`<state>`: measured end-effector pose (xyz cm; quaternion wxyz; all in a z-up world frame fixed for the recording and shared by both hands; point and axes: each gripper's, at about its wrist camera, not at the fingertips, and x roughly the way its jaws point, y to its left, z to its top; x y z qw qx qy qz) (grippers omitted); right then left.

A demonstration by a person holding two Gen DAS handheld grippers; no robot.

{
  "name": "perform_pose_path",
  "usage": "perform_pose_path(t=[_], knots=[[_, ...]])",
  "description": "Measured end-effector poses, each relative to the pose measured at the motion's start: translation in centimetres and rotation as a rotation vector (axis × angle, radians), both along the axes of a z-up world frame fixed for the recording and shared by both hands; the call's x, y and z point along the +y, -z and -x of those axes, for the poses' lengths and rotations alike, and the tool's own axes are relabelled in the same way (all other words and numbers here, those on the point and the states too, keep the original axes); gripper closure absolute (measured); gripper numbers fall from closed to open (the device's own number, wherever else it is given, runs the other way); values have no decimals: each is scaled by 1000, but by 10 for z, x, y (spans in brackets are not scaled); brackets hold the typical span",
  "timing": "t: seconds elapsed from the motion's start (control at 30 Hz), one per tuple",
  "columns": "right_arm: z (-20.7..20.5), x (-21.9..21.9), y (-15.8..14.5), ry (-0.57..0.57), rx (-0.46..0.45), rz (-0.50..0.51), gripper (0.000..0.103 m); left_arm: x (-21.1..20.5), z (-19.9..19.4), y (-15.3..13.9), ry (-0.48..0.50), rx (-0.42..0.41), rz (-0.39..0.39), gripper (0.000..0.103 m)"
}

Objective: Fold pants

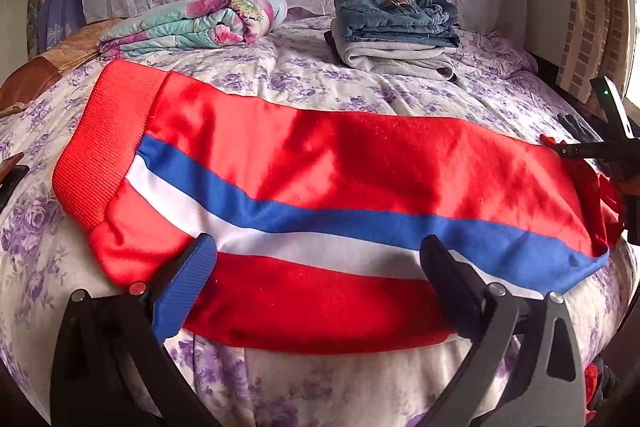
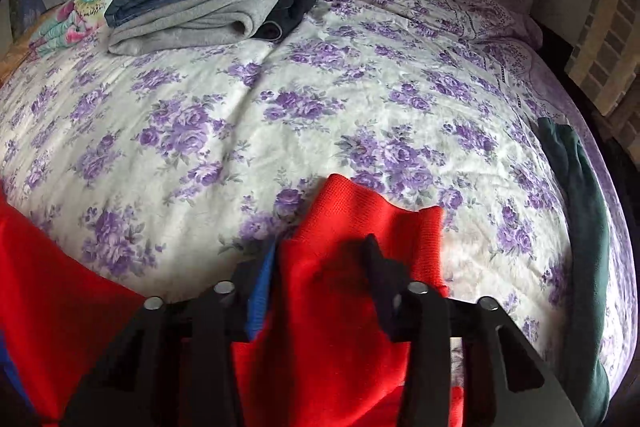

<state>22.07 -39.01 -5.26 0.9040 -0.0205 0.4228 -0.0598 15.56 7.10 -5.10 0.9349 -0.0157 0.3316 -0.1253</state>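
Red track pants (image 1: 320,163) with a blue-and-white side stripe lie stretched across the middle of the left wrist frame on a purple-flowered bedspread (image 1: 340,83). The ribbed cuff sits at centre left and the far end runs off at the right edge, a layout that looks ready for a lengthwise or end-to-end fold. The left gripper (image 1: 316,267) hangs at the bottom centre with its jaws spread wide over the pants' near edge, released and holding nothing; whether its tips touch the cloth cannot be told. In the right wrist frame, the right gripper (image 2: 320,267) at bottom centre is closed down on a ribbed red end of the pants, the fabric bunched between its fingers, apparently to carry that end over. Folded jeans and grey garments (image 1: 396,27) are stacked at upper centre, a floral quilt (image 1: 192,23) lies rolled at upper left, and a dark green garment (image 2: 580,227) lies along the right edge.
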Motion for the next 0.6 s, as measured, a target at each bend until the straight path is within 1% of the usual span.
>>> perform_pose_path(t=[0.03,0.1,0.17,0.23,0.27,0.3,0.33,0.37,0.4,0.43,0.47,0.5,0.53,0.57,0.6], knots=[[7,-4,-7,3,-28,-44,88,1,1,0,3,-4,11,4],[31,-7,-27,6,-113,-87,89,3,2,0,9,-10,27,4],[68,-18,-50,16,-209,-170,89,5,3,0,13,-14,39,4],[109,-37,-63,44,-287,-261,90,6,3,0,14,-16,50,4],[130,-49,-64,60,-318,-307,90,6,3,0,14,-17,52,4],[148,-61,-61,85,-328,-344,90,6,3,0,14,-17,52,4],[165,-74,-53,114,-320,-384,90,6,3,0,13,-16,51,4],[177,-87,-40,132,-287,-424,89,6,3,0,13,-16,50,4],[185,-96,-27,149,-242,-452,87,6,3,0,13,-16,49,4],[194,-104,-14,193,-211,-465,79,6,3,0,12,-14,45,4],[203,-111,-6,239,-208,-475,73,5,2,0,12,-11,40,4],[210,-115,-2,248,-221,-502,69,5,2,0,10,-8,34,4],[215,-117,-1,236,-237,-546,67,4,2,0,9,-6,27,4],[217,-116,-2,214,-250,-595,61,4,1,0,6,-3,18,4],[216,-114,-2,185,-246,-638,57,3,1,0,5,-1,12,4]])
